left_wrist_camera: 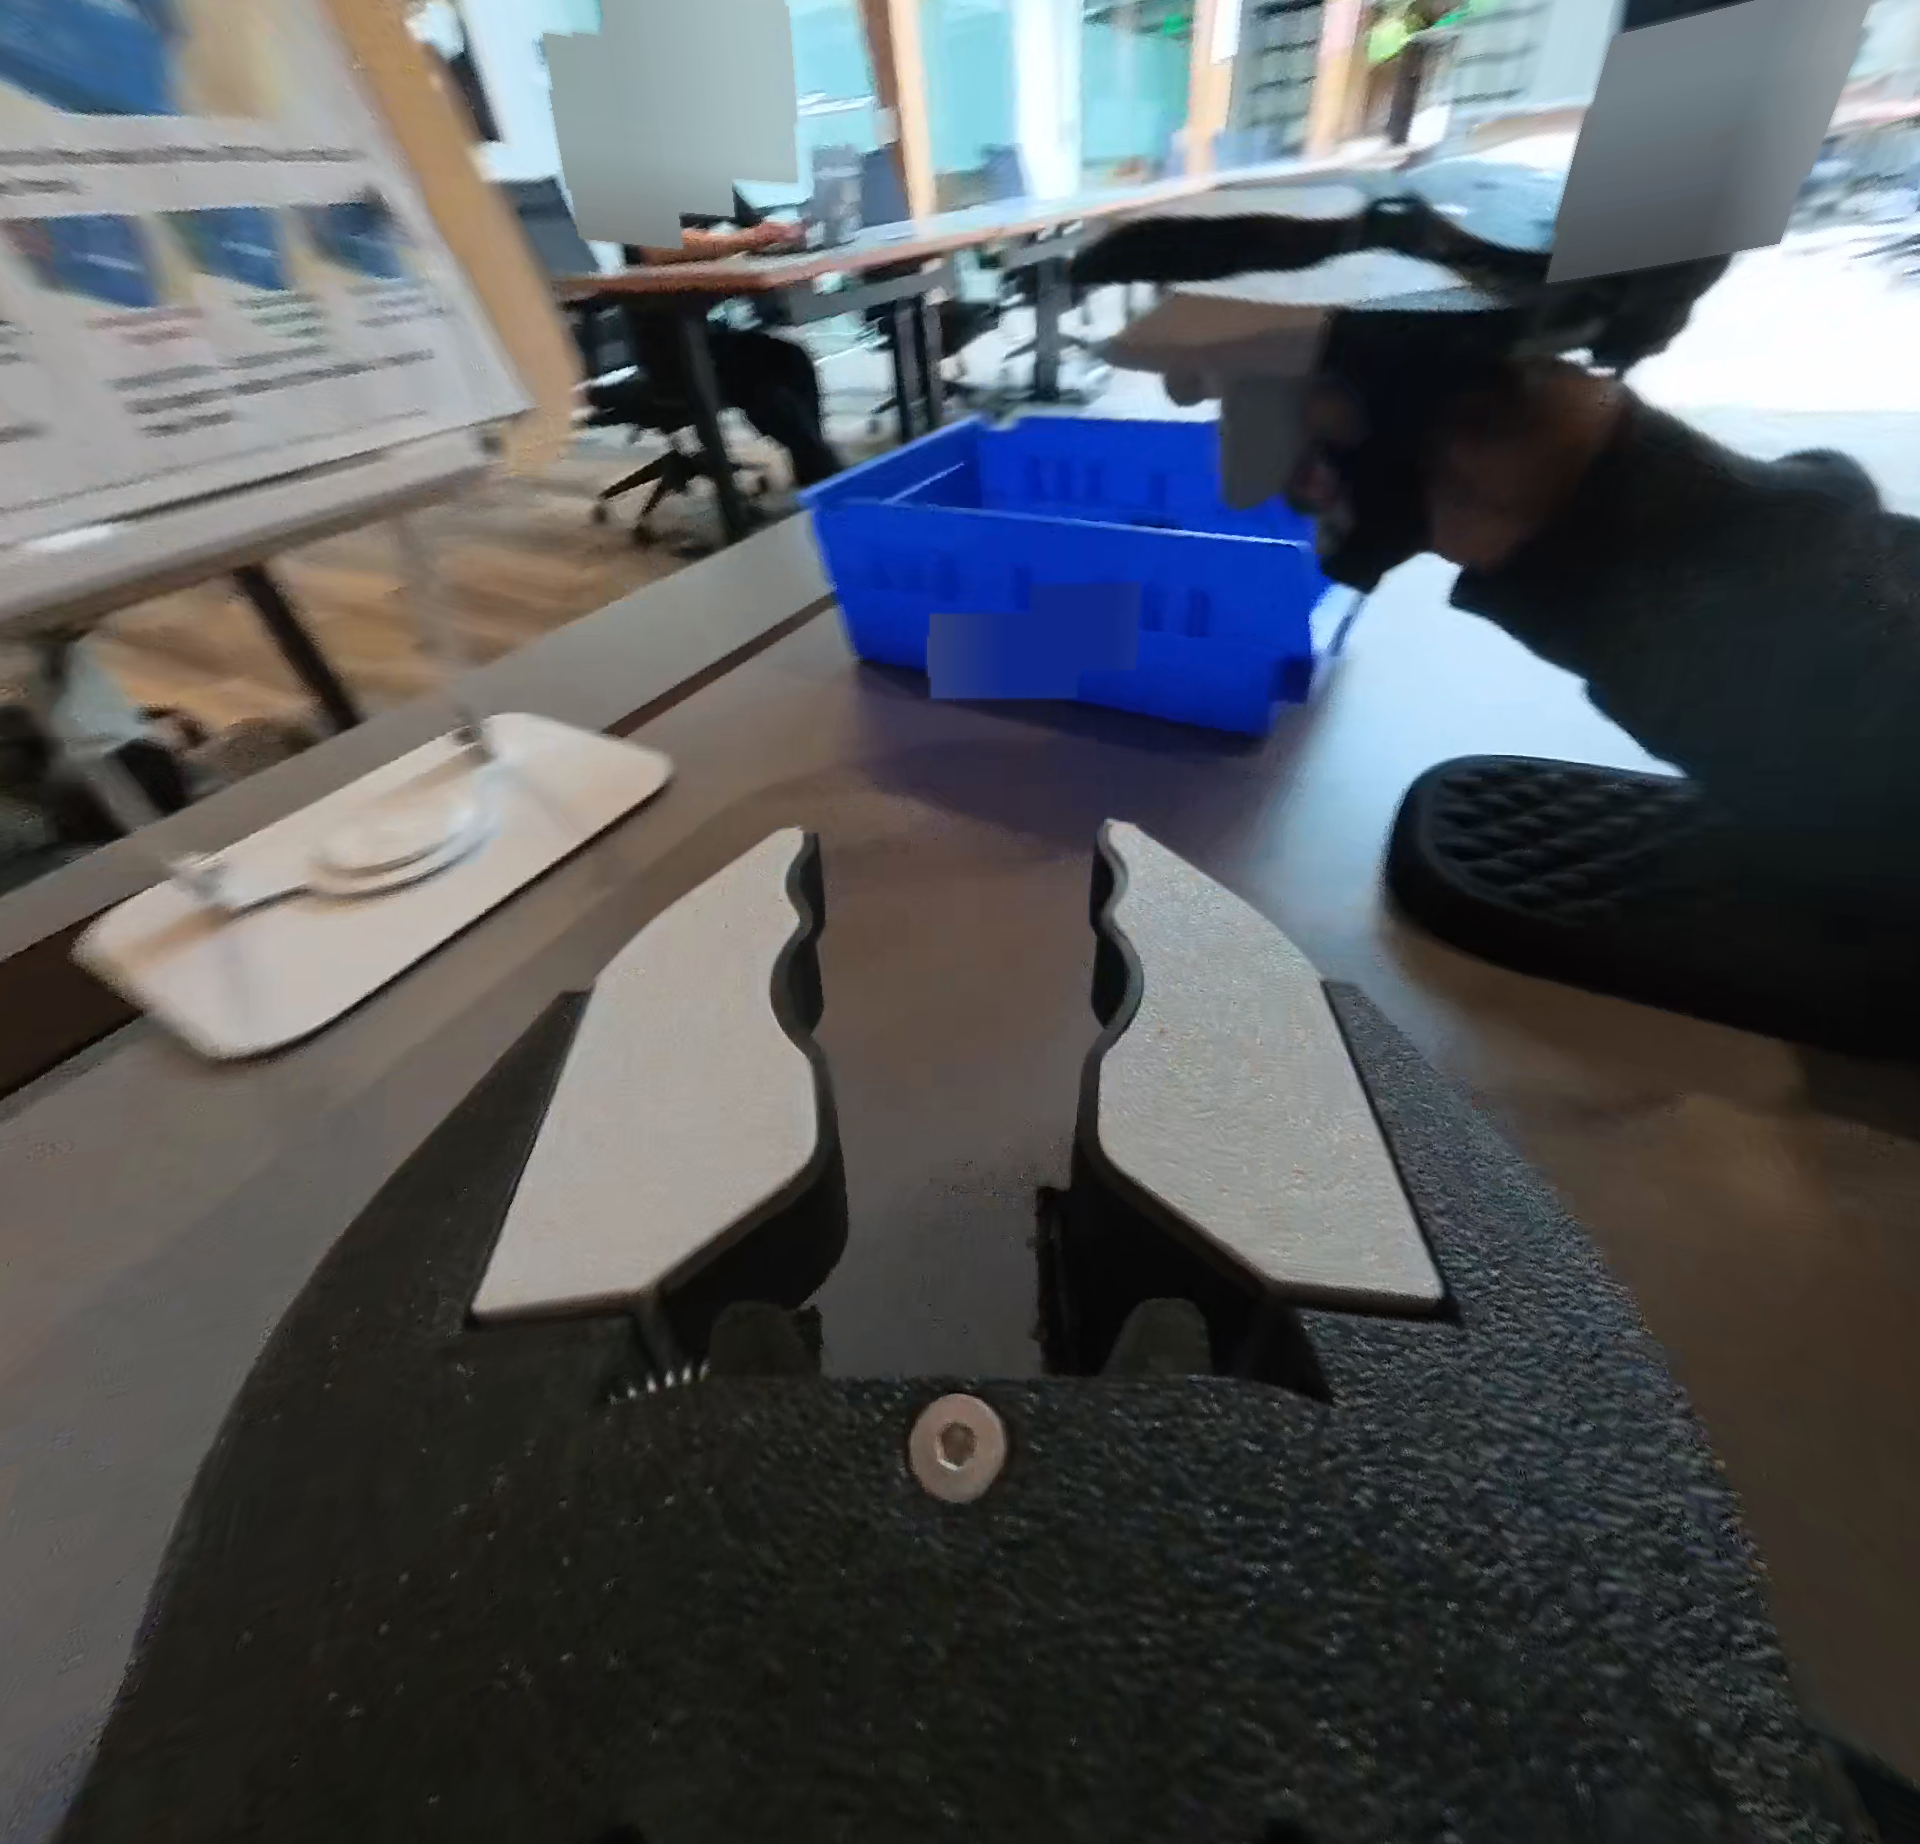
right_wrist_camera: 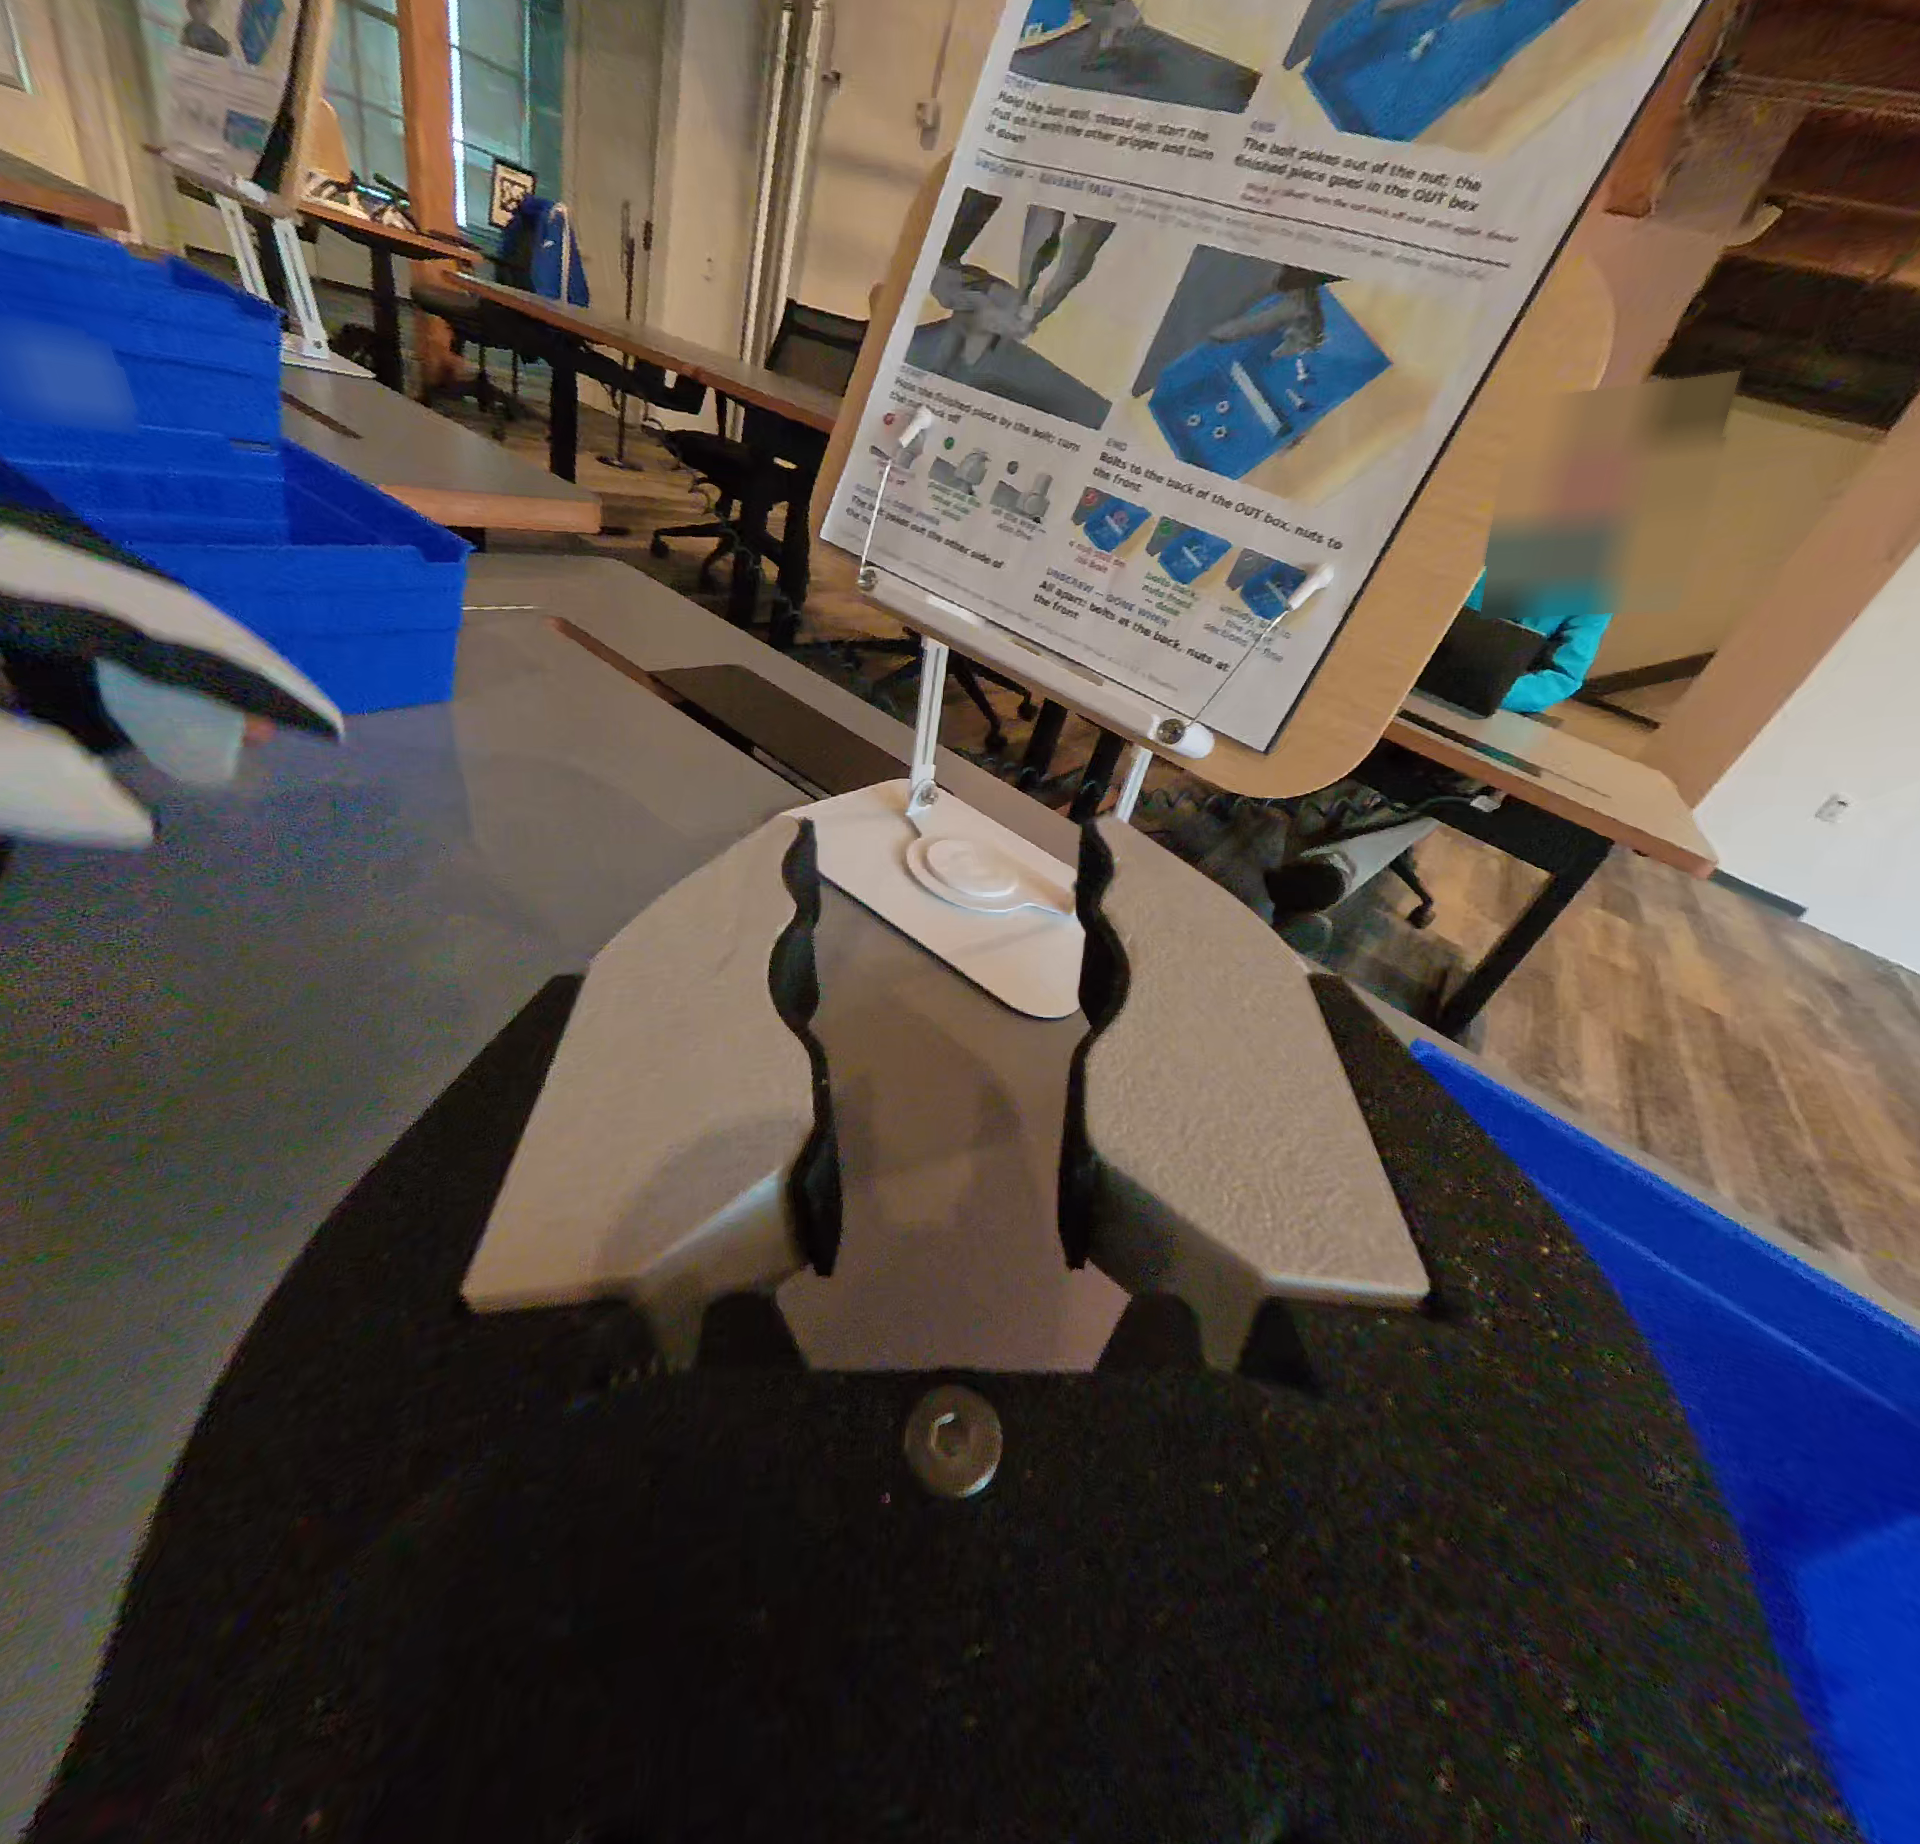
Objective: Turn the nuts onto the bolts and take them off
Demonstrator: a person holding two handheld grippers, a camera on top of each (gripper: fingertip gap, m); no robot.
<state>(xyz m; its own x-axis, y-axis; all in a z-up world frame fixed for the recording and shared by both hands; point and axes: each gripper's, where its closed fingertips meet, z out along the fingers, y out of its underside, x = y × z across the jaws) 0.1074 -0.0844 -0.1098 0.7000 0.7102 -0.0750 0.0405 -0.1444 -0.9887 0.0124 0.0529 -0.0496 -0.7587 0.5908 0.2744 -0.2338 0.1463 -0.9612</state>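
Note:
No nut or bolt shows in either view. My left gripper [left_wrist_camera: 956, 859] is open and empty, low over the dark table [left_wrist_camera: 935, 1015], pointing toward a blue bin [left_wrist_camera: 1060, 568] at the far edge. My right gripper [right_wrist_camera: 940, 849] is open and empty over the table [right_wrist_camera: 312, 963], pointing at the white base [right_wrist_camera: 966, 901] of an instruction board. The right gripper also shows blurred in the left wrist view [left_wrist_camera: 1262, 423], raised above the bin's right side. The left gripper also shows at the left edge of the right wrist view [right_wrist_camera: 135, 693].
An instruction board [right_wrist_camera: 1195, 340] on a white stand rises at the table's far edge; its base plate [left_wrist_camera: 364, 859] lies left of my left gripper. Stacked blue bins [right_wrist_camera: 208, 506] sit at the left. Another blue bin [right_wrist_camera: 1714, 1327] is at the right. A black mesh-patterned thing [left_wrist_camera: 1558, 859] rests on the table at the right.

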